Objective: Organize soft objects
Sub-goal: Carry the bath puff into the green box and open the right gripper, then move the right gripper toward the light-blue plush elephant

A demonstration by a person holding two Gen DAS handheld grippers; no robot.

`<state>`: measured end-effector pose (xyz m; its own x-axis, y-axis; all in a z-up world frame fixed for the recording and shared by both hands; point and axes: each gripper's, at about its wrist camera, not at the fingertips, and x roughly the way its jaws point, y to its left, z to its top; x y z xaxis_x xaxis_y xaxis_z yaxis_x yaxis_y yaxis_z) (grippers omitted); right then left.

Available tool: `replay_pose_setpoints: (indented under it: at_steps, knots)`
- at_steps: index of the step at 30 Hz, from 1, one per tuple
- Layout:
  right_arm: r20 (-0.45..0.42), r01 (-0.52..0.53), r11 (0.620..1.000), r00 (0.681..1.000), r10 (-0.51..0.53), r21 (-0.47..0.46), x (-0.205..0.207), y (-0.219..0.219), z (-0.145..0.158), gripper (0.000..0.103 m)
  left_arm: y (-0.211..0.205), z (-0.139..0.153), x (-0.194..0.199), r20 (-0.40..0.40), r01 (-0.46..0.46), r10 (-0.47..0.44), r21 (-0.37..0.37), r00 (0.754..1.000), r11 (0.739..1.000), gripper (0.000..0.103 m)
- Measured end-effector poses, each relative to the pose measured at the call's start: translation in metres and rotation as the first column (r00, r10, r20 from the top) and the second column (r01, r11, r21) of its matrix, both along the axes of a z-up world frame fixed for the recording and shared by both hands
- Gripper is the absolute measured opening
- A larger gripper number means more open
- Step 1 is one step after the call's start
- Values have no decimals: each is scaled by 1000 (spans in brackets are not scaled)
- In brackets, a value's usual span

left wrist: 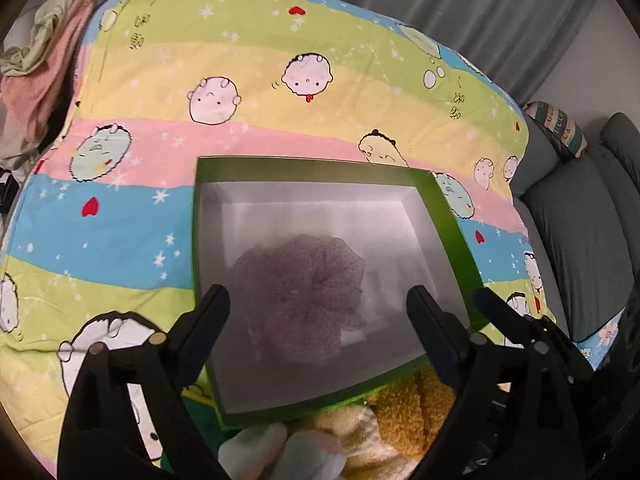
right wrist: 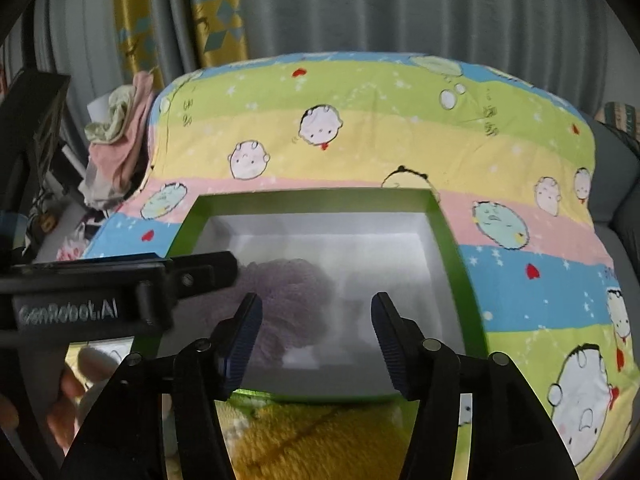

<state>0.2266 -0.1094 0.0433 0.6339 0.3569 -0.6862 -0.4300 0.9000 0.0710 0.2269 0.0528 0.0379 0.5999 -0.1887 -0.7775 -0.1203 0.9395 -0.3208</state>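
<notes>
A green box (left wrist: 456,236) with a white inside lies open on the cartoon-print bedspread (left wrist: 120,220). A purple mesh bath pouf (left wrist: 304,288) lies loose in it; it also shows in the right wrist view (right wrist: 288,292) inside the box (right wrist: 456,248). My left gripper (left wrist: 320,320) is open and empty just above the pouf. My right gripper (right wrist: 316,332) is open and empty over the box's near edge. The left gripper's body (right wrist: 100,292) crosses the right view at left. A yellow plush toy (right wrist: 316,440) lies in front of the box, under my grippers, also in the left wrist view (left wrist: 408,412).
A pale plush piece (left wrist: 280,452) lies beside the yellow one. A heap of pink and green clothes (right wrist: 116,140) sits off the bed's far left corner. A grey sofa (left wrist: 580,232) stands to the right. Curtains (right wrist: 360,8) hang behind the bed.
</notes>
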Motion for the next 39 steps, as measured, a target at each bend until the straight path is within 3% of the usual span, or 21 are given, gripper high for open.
replay_pose_setpoints:
  at_steps: [5,12,17,22,31,39]
  knots:
    - [44,-19,999,999,18,27,-32,-14,13,59,-1,15,-25,45,12,-12,8,999,1000,102]
    - [82,-49,996,996,43,76,-79,-30,24,63,-1,29,-70,95,13,-13,6,995,1000,102]
    - [91,-69,994,994,61,89,-115,-40,22,72,-1,35,-115,136,-15,8,53,991,999,102]
    - [84,-71,994,994,64,82,-145,-47,18,80,-7,24,-152,122,-47,32,120,992,992,102]
    - [65,-66,997,996,64,38,-189,-56,6,80,-31,-1,-199,84,-28,14,177,996,984,102]
    - [23,-45,998,999,44,55,-201,-67,-7,80,-36,-4,-222,96,-36,17,203,995,978,102]
